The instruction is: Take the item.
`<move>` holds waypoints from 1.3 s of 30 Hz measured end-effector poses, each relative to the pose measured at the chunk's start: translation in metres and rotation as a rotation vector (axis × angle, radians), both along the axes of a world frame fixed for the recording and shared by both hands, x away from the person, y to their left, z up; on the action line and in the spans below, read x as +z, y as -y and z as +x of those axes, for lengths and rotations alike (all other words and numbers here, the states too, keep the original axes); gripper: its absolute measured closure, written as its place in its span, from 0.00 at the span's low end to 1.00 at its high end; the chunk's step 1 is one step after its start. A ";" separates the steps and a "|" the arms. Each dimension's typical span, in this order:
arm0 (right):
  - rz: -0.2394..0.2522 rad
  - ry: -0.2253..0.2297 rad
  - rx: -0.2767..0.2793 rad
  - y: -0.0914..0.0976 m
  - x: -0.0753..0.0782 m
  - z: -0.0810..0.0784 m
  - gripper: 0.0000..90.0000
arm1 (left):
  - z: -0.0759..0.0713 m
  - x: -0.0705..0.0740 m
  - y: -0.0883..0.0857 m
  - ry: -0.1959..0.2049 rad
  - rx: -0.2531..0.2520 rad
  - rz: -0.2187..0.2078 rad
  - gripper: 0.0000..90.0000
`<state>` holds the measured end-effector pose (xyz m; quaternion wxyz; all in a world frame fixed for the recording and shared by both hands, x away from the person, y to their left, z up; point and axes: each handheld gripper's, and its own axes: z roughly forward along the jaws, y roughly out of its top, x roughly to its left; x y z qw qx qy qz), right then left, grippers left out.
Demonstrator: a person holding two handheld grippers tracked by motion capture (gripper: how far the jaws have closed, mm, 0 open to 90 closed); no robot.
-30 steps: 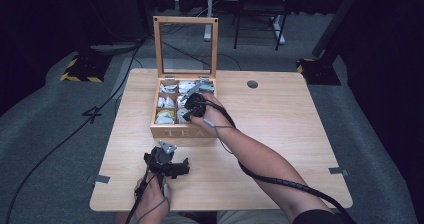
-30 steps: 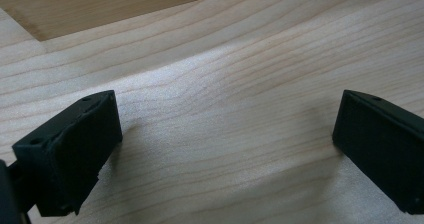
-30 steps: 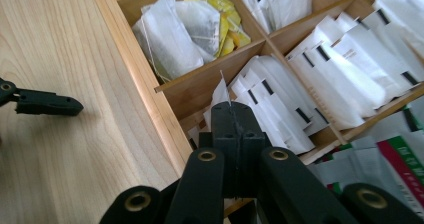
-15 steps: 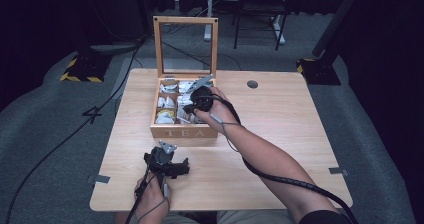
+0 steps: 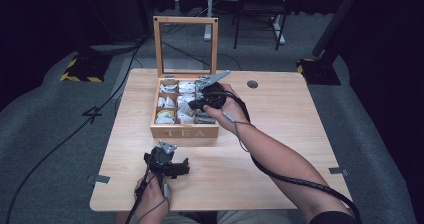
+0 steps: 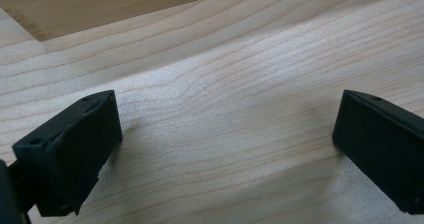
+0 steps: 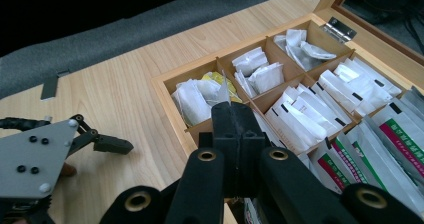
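A pale wooden bench [image 5: 280, 134] carried an open tea box [image 5: 184, 130] — its glass-paned lid [image 5: 185, 46] stood upright at the far side, and the word TEA showed on its near front wall. The box was divided into compartments holding tea bags: white paper sachets [image 7: 305, 116] in the middle ones, green-and-red-striped packets [image 7: 400, 134] in the row on the person's right, and crumpled white bags [image 7: 197, 99] in the row on the left, one of them with a bit of yellow beside it. The right tool [image 5: 202, 104] hung over the box's right-hand compartments, held by the right hand [image 5: 227, 109] with the forearm reaching in from the lower right and a black cable trailing along it. In the right gripper view its two black jaws stood pressed together with no gap, closed, and whether anything thin lay between them could not be told. The left tool [image 5: 167, 165] sat low over the bench near the front edge, well apart from the box, held from below by the left hand [image 5: 152, 196]. In the left gripper view its jaws stood wide apart — open, with bare wood grain between them. A round dark hole [image 5: 252, 84] marked the bench top to the right of the box, and strips of grey tape [image 5: 101, 179] stuck to the bench edges.
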<state>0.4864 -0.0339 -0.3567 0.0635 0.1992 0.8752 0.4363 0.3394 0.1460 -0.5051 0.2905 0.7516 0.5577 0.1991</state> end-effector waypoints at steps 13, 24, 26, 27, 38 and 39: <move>0.089 0.015 -0.020 0.044 0.012 -0.008 1.00 | 0.001 0.000 0.000 0.000 -0.004 0.001 0.00; 0.124 0.044 -0.080 0.102 0.026 -0.015 1.00 | 0.001 0.000 0.000 0.001 -0.003 -0.003 0.00; 0.116 0.056 -0.088 0.112 0.029 -0.015 1.00 | 0.001 0.000 0.000 0.000 -0.003 -0.004 0.00; 0.110 0.061 -0.093 0.116 0.031 -0.015 1.00 | 0.000 0.000 0.000 0.001 -0.003 -0.005 0.00; 0.086 0.096 -0.147 0.162 0.047 -0.017 1.00 | 0.000 0.000 0.000 0.000 -0.005 -0.002 0.00; 0.086 0.093 -0.152 0.166 0.046 -0.017 1.00 | 0.000 0.000 0.000 0.000 -0.005 -0.002 0.00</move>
